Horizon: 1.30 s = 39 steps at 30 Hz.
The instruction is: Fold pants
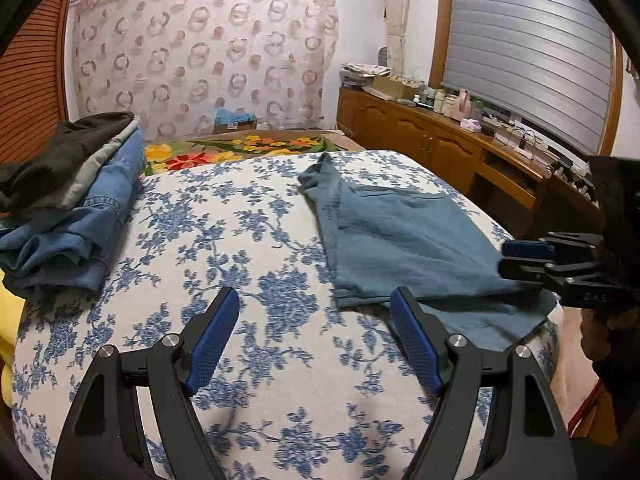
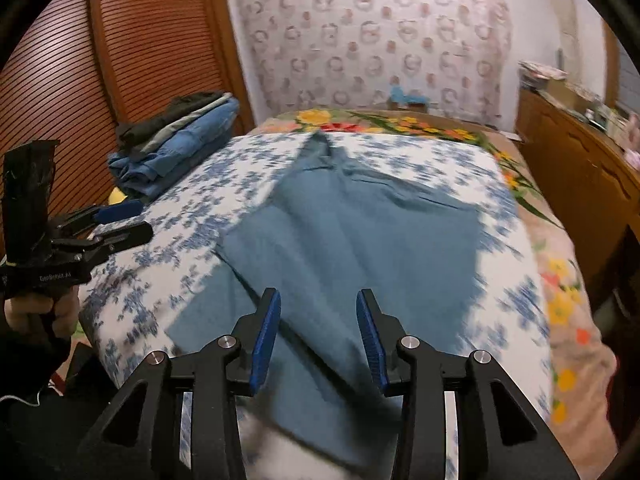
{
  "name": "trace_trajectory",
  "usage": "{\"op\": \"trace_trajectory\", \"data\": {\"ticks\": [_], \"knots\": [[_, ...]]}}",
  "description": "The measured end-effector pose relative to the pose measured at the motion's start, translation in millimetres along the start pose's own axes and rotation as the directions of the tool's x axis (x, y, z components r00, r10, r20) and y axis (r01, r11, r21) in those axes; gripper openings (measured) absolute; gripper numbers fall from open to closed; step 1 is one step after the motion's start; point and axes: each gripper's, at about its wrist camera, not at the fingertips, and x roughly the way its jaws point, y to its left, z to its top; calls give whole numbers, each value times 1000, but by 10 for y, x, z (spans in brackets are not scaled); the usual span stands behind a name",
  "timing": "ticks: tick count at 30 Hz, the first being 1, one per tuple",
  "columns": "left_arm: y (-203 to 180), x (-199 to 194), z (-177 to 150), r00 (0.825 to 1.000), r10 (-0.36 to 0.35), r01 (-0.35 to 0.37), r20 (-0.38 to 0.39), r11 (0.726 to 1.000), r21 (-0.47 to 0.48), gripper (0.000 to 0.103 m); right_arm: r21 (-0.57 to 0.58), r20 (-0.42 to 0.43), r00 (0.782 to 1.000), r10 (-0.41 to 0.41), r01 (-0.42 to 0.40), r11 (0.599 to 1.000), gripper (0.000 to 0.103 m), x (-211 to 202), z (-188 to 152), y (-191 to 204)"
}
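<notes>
1. Teal pants point(image 2: 352, 248) are lying flat on the bed point(image 1: 248, 240), spread out right ahead of and under the right hand-held gripper point(image 2: 318, 332). From the left hand-held gripper point(image 1: 316, 332) they sit off to its right, with the near hem just past its right finger

2. Left hand-held gripper is wide open with nothing in it, only the flowery bedspread between the jaws. Right hand-held gripper is partly open, a narrower gap, and nothing is pinched either. Fabric shows between its fingers but the pads aren't pressing on it

3. Looks like they're folded lengthwise once already, leg over leg, so I'd guess the next fold is hem up toward the waistband at the far end

4. What could go wrong: the near corner hangs off the bed edge just below the right hand-held gripper, so a sloppy grab could drag the whole thing off the mattress

5. Two layers are stacked here. Pinch only the top one and the legs slide apart and the fold goes crooked

6. The right wrist view is blurry, so aiming is a bit of a gamble

7. The stack of folded clothes point(image 1: 76, 200) is well off to the left of the left hand-held gripper, so bumping it seems unlikely unless that hand swings wide
</notes>
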Motion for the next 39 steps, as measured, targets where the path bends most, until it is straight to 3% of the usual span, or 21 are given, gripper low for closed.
{"op": "trace_trajectory", "data": {"ticks": [13,21,30,33,35,39], "knots": [[314,-42,-72,999,45,-45,1,998,-50,79,-148,-84,993,87,-99,984,41,775,467,314],[383,-114,-84,998,56,-55,13,997,-56,79,-214,-150,981,121,-152,965,40,1132,571,506],[429,-115,-129,998,60,-59,4,996,-64,79,-277,-199,975,103,-156,948,35,1475,581,637],[437,-114,-140,998,58,-58,1,996,-69,79,-311,-191,979,76,-133,941,25,1503,561,694],[431,-100,-142,998,57,-57,-2,996,-70,79,-321,-186,980,76,-133,938,10,1505,551,713],[391,-73,-138,999,50,-50,-10,997,-62,79,-276,-191,977,92,-143,950,6,1479,565,636]]}}
